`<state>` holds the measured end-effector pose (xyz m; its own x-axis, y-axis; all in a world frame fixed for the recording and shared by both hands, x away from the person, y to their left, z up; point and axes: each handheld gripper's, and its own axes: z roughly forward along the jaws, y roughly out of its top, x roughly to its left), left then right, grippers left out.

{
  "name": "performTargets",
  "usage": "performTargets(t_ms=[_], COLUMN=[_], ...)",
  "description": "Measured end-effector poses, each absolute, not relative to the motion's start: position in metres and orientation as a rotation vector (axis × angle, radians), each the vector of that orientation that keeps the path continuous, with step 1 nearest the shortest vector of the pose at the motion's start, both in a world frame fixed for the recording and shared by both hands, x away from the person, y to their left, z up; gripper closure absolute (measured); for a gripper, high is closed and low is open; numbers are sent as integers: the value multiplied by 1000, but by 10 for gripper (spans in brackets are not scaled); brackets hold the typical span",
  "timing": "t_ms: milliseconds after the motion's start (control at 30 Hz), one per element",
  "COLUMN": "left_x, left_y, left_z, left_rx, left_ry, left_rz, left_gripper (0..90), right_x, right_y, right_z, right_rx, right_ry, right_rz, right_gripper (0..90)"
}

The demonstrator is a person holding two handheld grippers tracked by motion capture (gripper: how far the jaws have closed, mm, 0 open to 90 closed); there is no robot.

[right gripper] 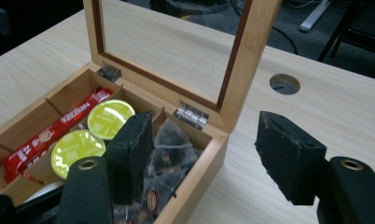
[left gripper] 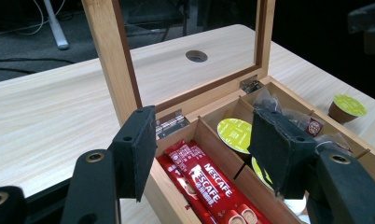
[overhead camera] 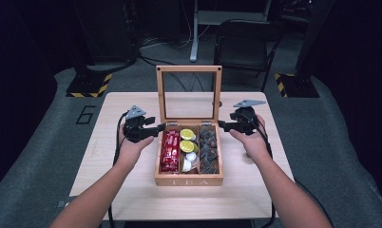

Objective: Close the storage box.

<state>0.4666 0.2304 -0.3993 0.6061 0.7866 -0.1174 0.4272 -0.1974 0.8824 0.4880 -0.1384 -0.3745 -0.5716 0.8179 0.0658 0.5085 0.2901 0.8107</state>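
Observation:
A wooden tea box stands mid-table, its glass lid upright. Inside lie red Nescafé sticks on the left, green-lidded capsules in the middle and dark tea bags on the right. My left gripper is open at the box's rear-left corner; in the left gripper view its jaws straddle the left wall above the sticks. My right gripper is open at the rear-right corner; in the right gripper view its jaws straddle the right wall beside the tea bags.
One green-lidded capsule sits on the table to the right of the box. A round cable hole lies behind the lid. Beyond the table stand a black chair and a grey desk leg. Bare wood runs along the front.

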Motion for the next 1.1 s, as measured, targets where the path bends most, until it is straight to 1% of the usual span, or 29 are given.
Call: performTargets(t_ms=[233, 467, 1100], left_x=[466, 467, 465], left_y=[233, 233, 237], left_z=[-398, -399, -399], left_rx=[1833, 1832, 1842], left_ry=[982, 984, 976], left_rz=[443, 446, 439], left_gripper=[411, 411, 411], right_x=[501, 517, 546], right_y=[-124, -120, -117], right_z=[-369, -367, -382], right_rx=[1197, 1207, 1244], right_ry=[2195, 2188, 2179], right_rz=[1155, 1138, 1092], right_gripper=[357, 357, 356])
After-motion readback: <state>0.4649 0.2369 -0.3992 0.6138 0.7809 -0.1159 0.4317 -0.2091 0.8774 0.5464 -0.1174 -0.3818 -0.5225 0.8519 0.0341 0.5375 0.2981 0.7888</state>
